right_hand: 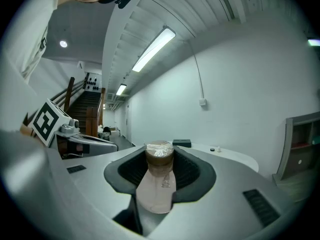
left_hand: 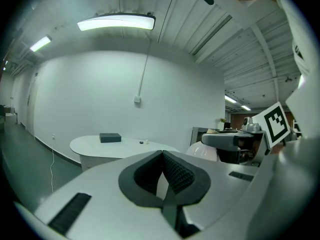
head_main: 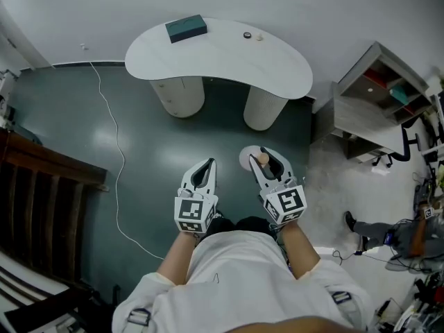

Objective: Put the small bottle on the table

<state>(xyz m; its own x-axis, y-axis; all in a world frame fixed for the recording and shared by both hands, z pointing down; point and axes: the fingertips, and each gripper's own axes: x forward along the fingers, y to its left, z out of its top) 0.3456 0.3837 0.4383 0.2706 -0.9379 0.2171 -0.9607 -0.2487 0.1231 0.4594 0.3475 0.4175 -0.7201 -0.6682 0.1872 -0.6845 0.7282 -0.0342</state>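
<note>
Bright ceiling strip lights (left_hand: 116, 22) glare; gripper views show fisheye distortion, dark corners.

No words or numbers can be read anywhere. Only black-and-white square patterns show, one on the left gripper (head_main: 203, 174) and one on the right gripper (head_main: 268, 162).

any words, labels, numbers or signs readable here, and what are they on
No readable words or numbers anywhere.
left marker cube, right marker cube: black-and-white square patterns, no letters.
small bottle: faint mark on its body, too small to read.
dark box on the table: no label visible.
</note>
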